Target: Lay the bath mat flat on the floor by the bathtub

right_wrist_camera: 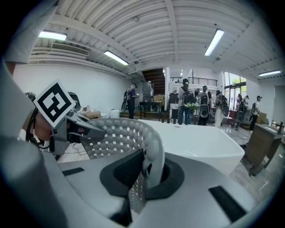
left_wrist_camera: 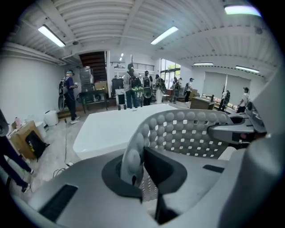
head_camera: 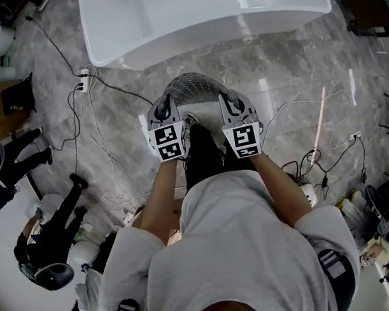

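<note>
Mat: grey perforated rubber bath mat (head_camera: 195,88) arched in mid-air, just this side of the white bathtub (head_camera: 186,24).
Grippers: left gripper (left_wrist_camera: 139,167) and right gripper (right_wrist_camera: 141,171) each clamped on a mat edge.
Tip: spread them apart and lower evenly onto the grey marble floor (head_camera: 299,72).

Grey bumpy perforated rubber bath mat (head_camera: 195,88) is arching up in a hump, glossy white bathtub (head_camera: 186,24) sitting at its 12 o'clock.
</note>
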Demonstrator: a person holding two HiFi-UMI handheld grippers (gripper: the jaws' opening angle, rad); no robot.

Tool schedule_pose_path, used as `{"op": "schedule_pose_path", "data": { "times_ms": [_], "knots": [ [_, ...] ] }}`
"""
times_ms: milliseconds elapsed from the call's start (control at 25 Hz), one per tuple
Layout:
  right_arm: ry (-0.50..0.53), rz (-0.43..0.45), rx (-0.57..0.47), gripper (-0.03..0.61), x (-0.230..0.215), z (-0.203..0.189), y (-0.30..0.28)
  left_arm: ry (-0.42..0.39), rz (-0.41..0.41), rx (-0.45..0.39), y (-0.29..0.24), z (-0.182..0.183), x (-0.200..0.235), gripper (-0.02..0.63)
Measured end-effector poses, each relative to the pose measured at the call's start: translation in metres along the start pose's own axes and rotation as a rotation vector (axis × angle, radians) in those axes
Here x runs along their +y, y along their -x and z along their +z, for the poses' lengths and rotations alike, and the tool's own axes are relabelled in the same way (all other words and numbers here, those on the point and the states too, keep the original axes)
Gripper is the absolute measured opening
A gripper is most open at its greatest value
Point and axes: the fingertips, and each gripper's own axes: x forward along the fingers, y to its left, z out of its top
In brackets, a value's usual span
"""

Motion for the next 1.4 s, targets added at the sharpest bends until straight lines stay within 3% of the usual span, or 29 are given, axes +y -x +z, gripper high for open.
{"op": "schedule_pose_path", "data": {
  "times_ms": [200,400,640,760,920,1240,1400],
  "knots": [
    [-0.047,-0.104,0.068,0.023,0.019,-0.032,-0.026,-0.094,-0.129,0.045,-0.042,-0.019,0.024,0.029],
    [-0.076,-0.149,0.127,0.023,0.036,-0.072,-0.054,-0.19,-0.218,0.1,-0.085,-0.045,0.033,0.029],
    [-0.213,-0.202,0.187,0.023,0.051,-0.125,-0.079,-0.335,-0.314,0.165,-0.129,-0.068,0.035,0.029],
    [-0.282,-0.195,0.207,0.023,0.062,-0.148,-0.087,-0.382,-0.313,0.211,-0.145,-0.082,0.039,0.029],
    [-0.32,-0.152,0.221,0.023,0.08,-0.164,-0.106,-0.377,-0.275,0.266,-0.158,-0.098,0.051,0.029],
    [-0.432,-0.083,0.216,0.023,0.106,-0.187,-0.136,-0.47,-0.245,0.318,-0.18,-0.113,0.076,0.029],
    [-0.5,-0.147,0.226,0.023,0.093,-0.208,-0.149,-0.54,-0.284,0.32,-0.205,-0.12,0.068,0.029]
  ]
}}
